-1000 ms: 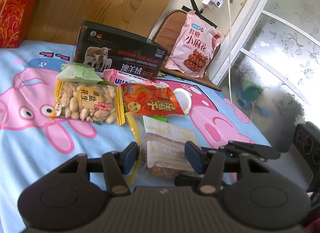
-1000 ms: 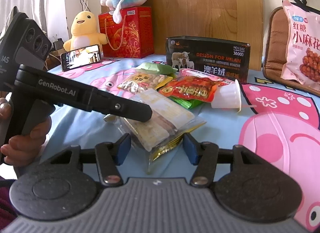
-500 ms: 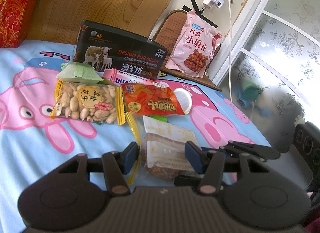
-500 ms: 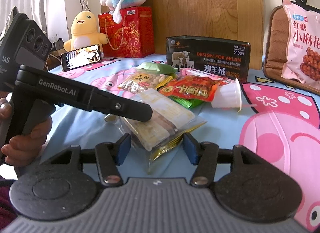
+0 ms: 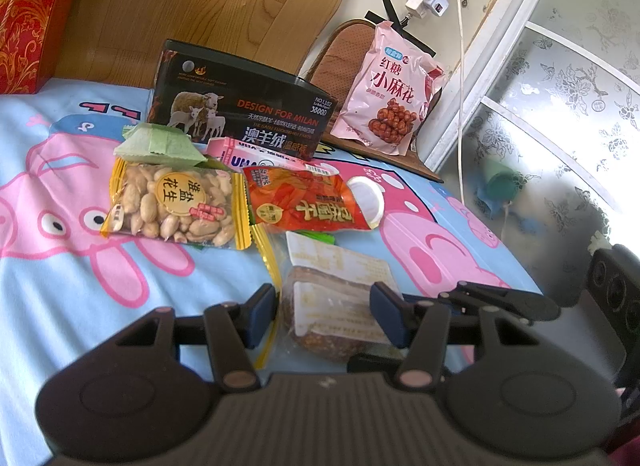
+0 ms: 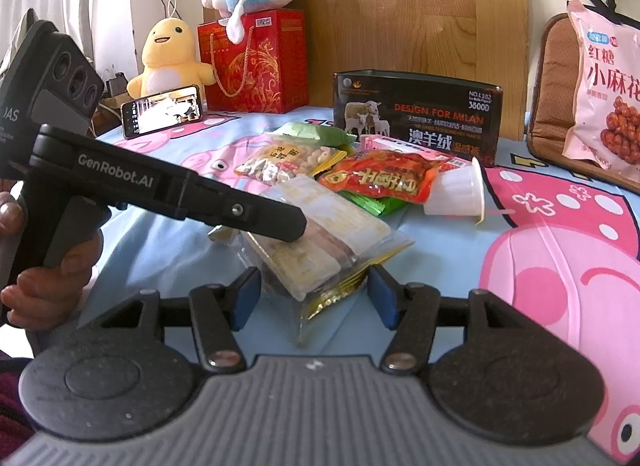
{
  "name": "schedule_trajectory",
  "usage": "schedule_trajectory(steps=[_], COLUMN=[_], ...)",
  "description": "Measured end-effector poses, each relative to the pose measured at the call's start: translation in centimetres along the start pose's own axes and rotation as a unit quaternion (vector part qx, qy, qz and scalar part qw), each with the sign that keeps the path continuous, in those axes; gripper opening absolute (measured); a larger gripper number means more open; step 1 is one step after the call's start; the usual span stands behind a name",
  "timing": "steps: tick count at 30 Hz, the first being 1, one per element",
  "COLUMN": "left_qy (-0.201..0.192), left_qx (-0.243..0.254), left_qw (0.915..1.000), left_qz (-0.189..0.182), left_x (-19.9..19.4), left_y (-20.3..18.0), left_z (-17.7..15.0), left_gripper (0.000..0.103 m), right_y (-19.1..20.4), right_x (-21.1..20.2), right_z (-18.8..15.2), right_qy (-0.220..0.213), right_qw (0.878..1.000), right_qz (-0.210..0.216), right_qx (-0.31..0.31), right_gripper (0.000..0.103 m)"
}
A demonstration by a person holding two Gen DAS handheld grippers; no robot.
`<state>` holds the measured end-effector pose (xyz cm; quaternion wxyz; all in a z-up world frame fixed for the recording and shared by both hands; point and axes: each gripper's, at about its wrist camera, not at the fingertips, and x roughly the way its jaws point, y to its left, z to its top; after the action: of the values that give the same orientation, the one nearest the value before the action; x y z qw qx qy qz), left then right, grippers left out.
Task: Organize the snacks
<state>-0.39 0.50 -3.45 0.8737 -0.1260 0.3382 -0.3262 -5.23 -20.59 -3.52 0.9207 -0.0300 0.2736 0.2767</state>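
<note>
Lying at the lower centre of both views, a clear packet of brown bars (image 5: 332, 302) is seen on a blue cartoon-pig sheet (image 5: 60, 274), with the left gripper (image 5: 325, 316) and the right gripper (image 6: 312, 294) set about it from two sides. In the left wrist view the packet's near end is placed between the blue pads (image 5: 262, 312); the left pad is seen at the wrapper's edge and the right pad beside its other side, but whether they press on it cannot be told. The jaws are held about half apart. In the right wrist view the packet (image 6: 320, 242) is crossed at its upper left by a finger of the left gripper (image 6: 256, 217), which is carried by a hand (image 6: 44, 282) at the left edge. The right gripper's jaws are opening, the packet's gold-edged corner being found between them with a small gap on each side. Toward the upper centre of the left wrist view a peanut packet (image 5: 172, 201), a red snack packet (image 5: 304, 205) and a white jelly cup (image 5: 366, 199) are gathered before a dark box (image 5: 240, 109). A pink snack bag (image 5: 388, 89) is propped at the upper right.
</note>
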Motion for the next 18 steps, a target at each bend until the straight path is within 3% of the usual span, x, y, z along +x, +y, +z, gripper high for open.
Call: schedule_trajectory(steps=[8, 11, 13, 18], left_qy=[-0.002, -0.009, -0.013, -0.028], left_qx=[0.002, 0.011, 0.014, -0.001], left_qw=[1.0, 0.9999, 0.9998, 0.9996], left_qz=[-0.001, -0.003, 0.0, -0.004], left_x=[0.0, -0.3, -0.6, -2.2], left_y=[-0.1, -0.4, -0.6, -0.9], left_z=[0.0, -0.2, -0.2, -0.1], left_gripper=[0.052, 0.051, 0.05, 0.049], right_y=[0.2, 0.3, 0.6, 0.9], right_x=[0.0, -0.1, -0.4, -1.1], right_z=[-0.1, -0.1, -0.2, -0.1], right_qy=[-0.001, -0.004, -0.011, -0.031], right_qw=[1.0, 1.0, 1.0, 0.999], right_qz=[-0.004, -0.003, -0.001, 0.002], right_qx=[-0.004, -0.009, -0.018, -0.012], right_gripper=[0.061, 0.054, 0.043, 0.041])
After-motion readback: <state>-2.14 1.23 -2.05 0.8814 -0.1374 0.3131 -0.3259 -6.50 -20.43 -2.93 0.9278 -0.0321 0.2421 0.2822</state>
